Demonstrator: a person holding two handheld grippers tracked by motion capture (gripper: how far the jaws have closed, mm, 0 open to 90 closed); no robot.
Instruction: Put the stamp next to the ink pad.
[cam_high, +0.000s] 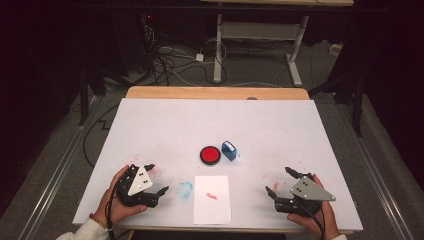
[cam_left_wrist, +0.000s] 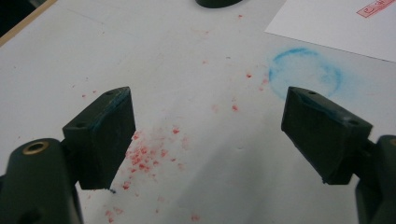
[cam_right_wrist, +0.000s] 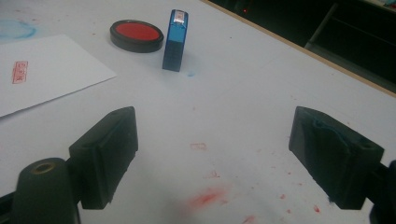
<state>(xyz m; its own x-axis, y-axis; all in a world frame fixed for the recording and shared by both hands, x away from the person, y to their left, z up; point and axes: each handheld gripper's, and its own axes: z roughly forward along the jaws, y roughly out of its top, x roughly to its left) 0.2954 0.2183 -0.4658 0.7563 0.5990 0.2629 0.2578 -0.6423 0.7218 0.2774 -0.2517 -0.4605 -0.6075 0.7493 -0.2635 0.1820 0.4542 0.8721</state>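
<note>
Room is generous on your white table: the whole far half is bare up to the strip of wood edge at the back, and both side edges lie well outside your hands. Your left gripper rests near the front-left corner with its jaws wide apart and nothing between them; in the left gripper view they frame bare tabletop scattered with red specks, with a blue ring stain just ahead of the right-hand jaw. Your right gripper sits near the front-right corner, jaws likewise spread wide and empty, over more red smudges. Between the two grippers, at the front edge, lies the paper, clear of both, and it carries a small red stamped mark; its writing is too small to read. Beyond the paper, about mid-table, sits the round ink pad, black-rimmed with a red face, and just beside it on the right stands the blue stamp, upright, close to the pad but apart from it in the right gripper view. A small label on top of the stamp is there, though you cannot read it. A faint red rectangle outline is printed on the table between your right jaws and the stamp, also unreadable. The stretch from either gripper to the pad and stamp is open.
</note>
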